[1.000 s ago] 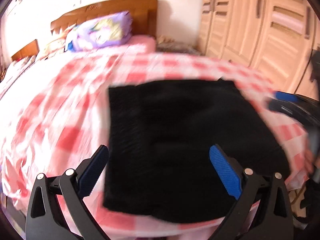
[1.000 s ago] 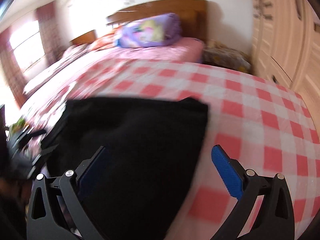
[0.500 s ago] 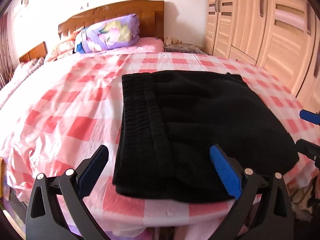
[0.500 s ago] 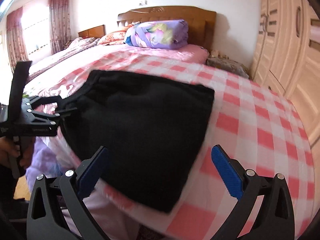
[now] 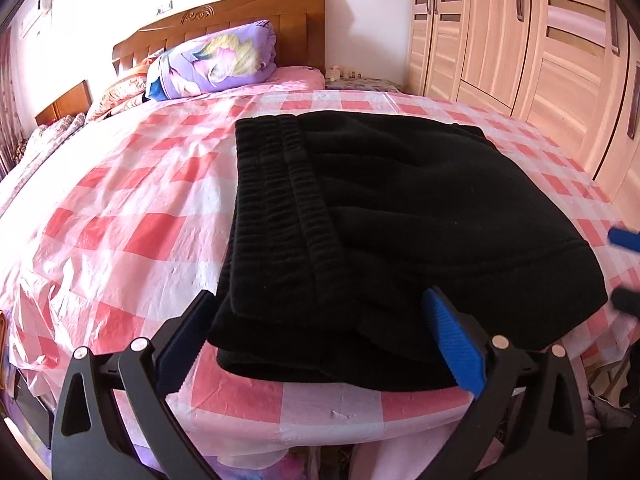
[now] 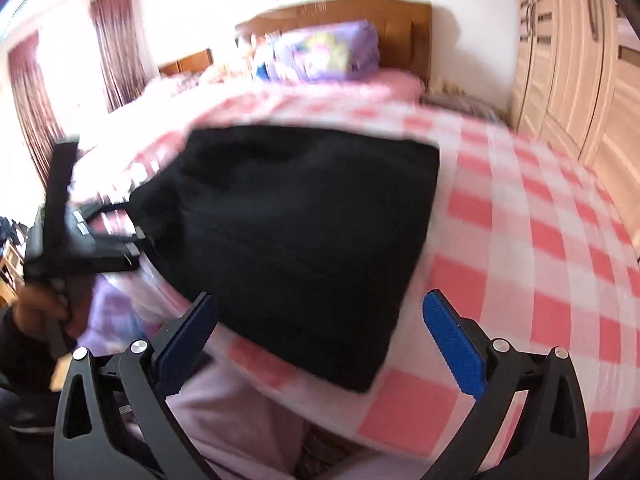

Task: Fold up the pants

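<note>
Black fleece pants (image 5: 380, 216), folded into a thick squarish stack, lying flat near the foot edge of a bed under a pink-and-white checked plastic sheet (image 5: 132, 216) — ribbed elastic waistband (image 5: 288, 200) on the left side of the stack, smooth folded edge on the right, layered hems facing the near edge. Judged close to done: compact, edges roughly aligned, nothing trailing off the mattress. Left gripper (image 5: 320, 344), black frame with blue ribbed pads, spread wide and empty, hovering low at the near left corner of the stack, left finger beside the corner and right finger in front of the hem; probably placed so for one more tuck or a lift, or simply drawn off after a fold. Right gripper (image 6: 320, 340) likewise spread and holding nothing, off the near right corner, well clear of the fabric; its view motion-blurred, so fine detail not readable. Seen from there, the left gripper's black body at the left corner of the stack, gripped by a hand (image 6: 48, 308). Further out — a rolled purple printed quilt (image 5: 216, 60) against a brown wooden headboard (image 5: 224, 24), well apart from the pants, and a light wooden wardrobe (image 5: 520, 36) along the right wall.
</note>
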The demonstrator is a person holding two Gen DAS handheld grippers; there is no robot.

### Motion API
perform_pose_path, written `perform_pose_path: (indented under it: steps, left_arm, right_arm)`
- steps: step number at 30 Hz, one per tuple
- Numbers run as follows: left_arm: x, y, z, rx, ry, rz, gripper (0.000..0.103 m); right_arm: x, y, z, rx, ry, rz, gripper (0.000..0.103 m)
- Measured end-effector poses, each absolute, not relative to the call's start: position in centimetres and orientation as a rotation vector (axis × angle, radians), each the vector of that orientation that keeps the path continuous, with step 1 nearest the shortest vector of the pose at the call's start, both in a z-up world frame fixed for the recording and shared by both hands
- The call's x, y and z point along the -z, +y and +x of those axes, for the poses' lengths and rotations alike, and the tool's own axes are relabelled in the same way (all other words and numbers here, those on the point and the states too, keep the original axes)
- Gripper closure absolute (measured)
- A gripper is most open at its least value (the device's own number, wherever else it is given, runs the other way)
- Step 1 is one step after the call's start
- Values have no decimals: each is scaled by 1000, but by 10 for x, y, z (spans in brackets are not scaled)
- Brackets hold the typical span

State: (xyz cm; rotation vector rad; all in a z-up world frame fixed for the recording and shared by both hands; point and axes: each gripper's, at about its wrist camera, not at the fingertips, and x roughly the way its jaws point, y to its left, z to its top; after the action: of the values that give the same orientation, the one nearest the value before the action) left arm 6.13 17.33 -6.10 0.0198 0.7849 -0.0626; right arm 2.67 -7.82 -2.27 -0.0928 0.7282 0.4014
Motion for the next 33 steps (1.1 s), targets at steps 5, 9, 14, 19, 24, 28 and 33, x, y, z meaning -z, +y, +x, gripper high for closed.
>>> perform_pose_path:
  steps: [5, 9, 14, 19, 24, 28, 33]
  left_arm:
    - [62, 174, 61, 65, 784, 20, 1]
    - [62, 174, 60, 63, 785, 28, 1]
    - [58, 171, 60, 39, 794, 33, 1]
    - [40, 159, 48, -66, 744, 90, 1]
    - [-5, 147, 10, -156, 533, 156, 1]
    - [-31, 136, -17, -214, 452, 161, 1]
    - [-27, 116, -29, -199, 506, 132, 1]
  right_arm:
    - [51, -76, 60, -286, 801, -143, 4]
    - [64, -95, 67, -351, 861, 37, 4]
    - [42, -86, 49, -308, 794, -42, 4]
    - [4, -81, 16, -375, 646, -37, 4]
    - [-18, -87, -18, -390, 518, 19, 4]
    - [-23, -86, -28, -358, 512, 16, 4]
    - [-10, -79, -30, -336, 585, -17, 4]
